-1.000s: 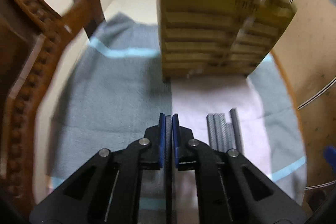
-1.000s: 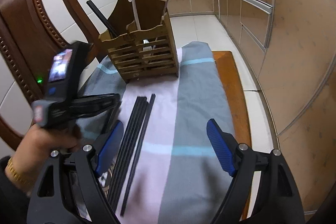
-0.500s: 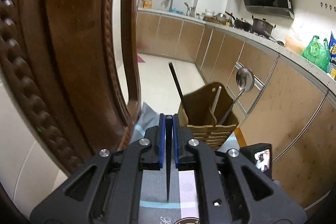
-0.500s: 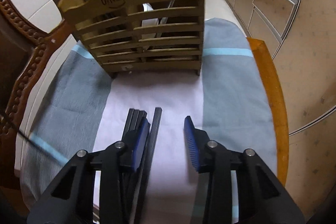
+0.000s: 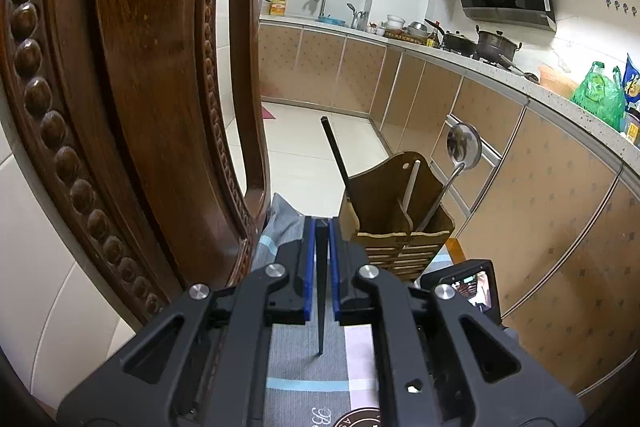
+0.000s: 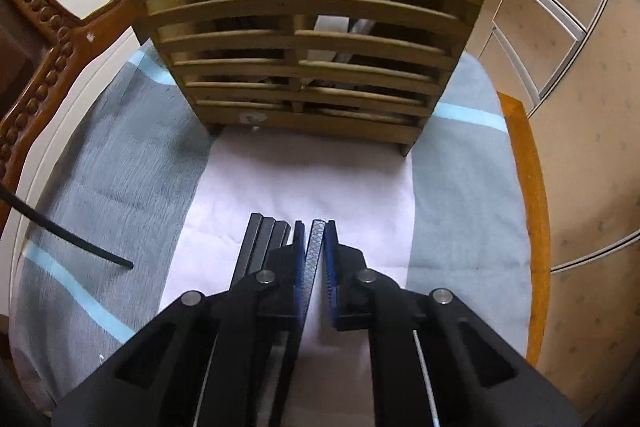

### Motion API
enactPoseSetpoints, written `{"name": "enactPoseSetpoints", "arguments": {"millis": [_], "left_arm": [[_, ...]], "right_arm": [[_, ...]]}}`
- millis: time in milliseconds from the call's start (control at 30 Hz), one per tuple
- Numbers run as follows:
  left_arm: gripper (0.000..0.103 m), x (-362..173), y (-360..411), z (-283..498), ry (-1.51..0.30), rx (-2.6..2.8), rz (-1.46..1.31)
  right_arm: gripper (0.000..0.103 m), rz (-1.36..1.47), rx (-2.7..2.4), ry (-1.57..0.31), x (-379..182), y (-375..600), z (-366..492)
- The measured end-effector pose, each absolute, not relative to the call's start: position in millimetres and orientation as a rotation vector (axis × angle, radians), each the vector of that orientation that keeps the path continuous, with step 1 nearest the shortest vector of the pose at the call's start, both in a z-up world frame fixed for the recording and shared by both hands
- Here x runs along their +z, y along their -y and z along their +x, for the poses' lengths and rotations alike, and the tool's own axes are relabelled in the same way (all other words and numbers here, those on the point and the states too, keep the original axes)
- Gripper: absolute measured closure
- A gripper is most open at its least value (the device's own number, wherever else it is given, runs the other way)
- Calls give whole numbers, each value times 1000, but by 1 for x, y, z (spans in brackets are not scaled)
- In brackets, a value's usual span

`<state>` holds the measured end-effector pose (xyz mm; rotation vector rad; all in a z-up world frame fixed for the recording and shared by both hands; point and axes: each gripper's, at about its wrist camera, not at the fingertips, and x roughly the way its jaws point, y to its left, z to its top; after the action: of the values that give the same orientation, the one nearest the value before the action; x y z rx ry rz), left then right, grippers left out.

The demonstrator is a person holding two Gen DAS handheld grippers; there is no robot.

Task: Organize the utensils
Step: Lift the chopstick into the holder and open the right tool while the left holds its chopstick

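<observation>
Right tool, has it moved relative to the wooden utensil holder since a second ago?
Yes. The right tool has moved closer to the wooden utensil holder and lower, and has been closing onto a chopstick.

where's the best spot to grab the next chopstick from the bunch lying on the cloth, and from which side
Grip the outermost chopstick of the flat bunch near its thick, square far end, coming from above with jaws across its width. The sticks lie packed side by side on the cloth, so probably only an edge one leaves room for a finger. The right gripper has just closed on the rightmost chopstick that way.
</observation>
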<state>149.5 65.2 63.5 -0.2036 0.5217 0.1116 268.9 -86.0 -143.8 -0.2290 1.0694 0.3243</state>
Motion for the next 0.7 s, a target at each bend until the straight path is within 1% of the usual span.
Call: {"name": "enactPoseSetpoints", "arguments": {"millis": [133, 300, 467, 567, 700], "left_arm": [[96, 63, -63, 148, -524, 108, -199], [96, 67, -59, 142, -522, 94, -184], [96, 75, -52, 133, -514, 75, -164], [96, 77, -47, 128, -512, 62, -146], [96, 81, -44, 122, -515, 54, -130]], "right_arm": [[96, -158, 339, -1052, -132, 102, 270], [96, -35, 377, -954, -80, 137, 250], [96, 34, 415, -819, -23, 170, 208], [96, 42, 435, -755, 2, 173, 185], [96, 56, 456, -715, 24, 184, 163]]}}
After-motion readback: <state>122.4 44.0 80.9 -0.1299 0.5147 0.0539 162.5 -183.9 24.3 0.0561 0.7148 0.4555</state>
